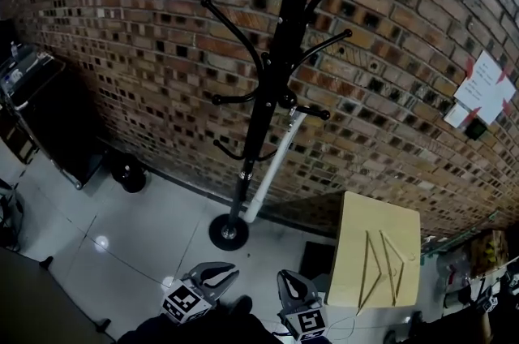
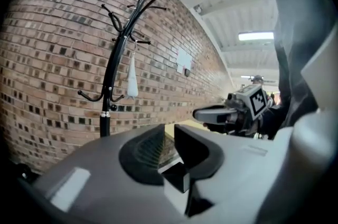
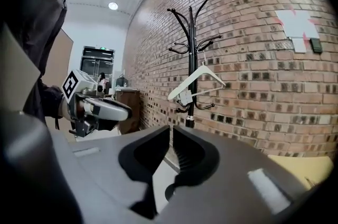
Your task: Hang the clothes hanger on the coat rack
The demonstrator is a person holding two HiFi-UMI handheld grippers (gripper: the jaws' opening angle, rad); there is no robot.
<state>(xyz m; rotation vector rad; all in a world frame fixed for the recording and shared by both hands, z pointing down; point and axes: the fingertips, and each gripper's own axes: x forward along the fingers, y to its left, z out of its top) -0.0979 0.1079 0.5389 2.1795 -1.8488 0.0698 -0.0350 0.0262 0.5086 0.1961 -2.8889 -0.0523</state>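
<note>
On the pale worktop (image 1: pixel 365 212) at the right of the head view lie thin wooden hangers (image 1: pixel 381 268), apparently two, flat and side by side. They are well apart from the black rack (image 1: pixel 268 91) by the brick wall, where a white hanger (image 1: pixel 276 164) already dangles from a lower peg. Both tongs sit low near the person, short of the worktop. The left tongs (image 2: pixel 168 136) are pressed together with nothing between them, and the right tongs (image 3: pixel 171 136) are likewise drawn together on nothing. A wooden hanger should be light and stiff, so it ought to lift as one piece without sagging, but its slim, smooth bars look likely to slip or swivel in a pinch. The best hold seems to be one sloping arm close to the neck, leaving the hook free for a peg. The hook itself is too small to make out here.
</note>
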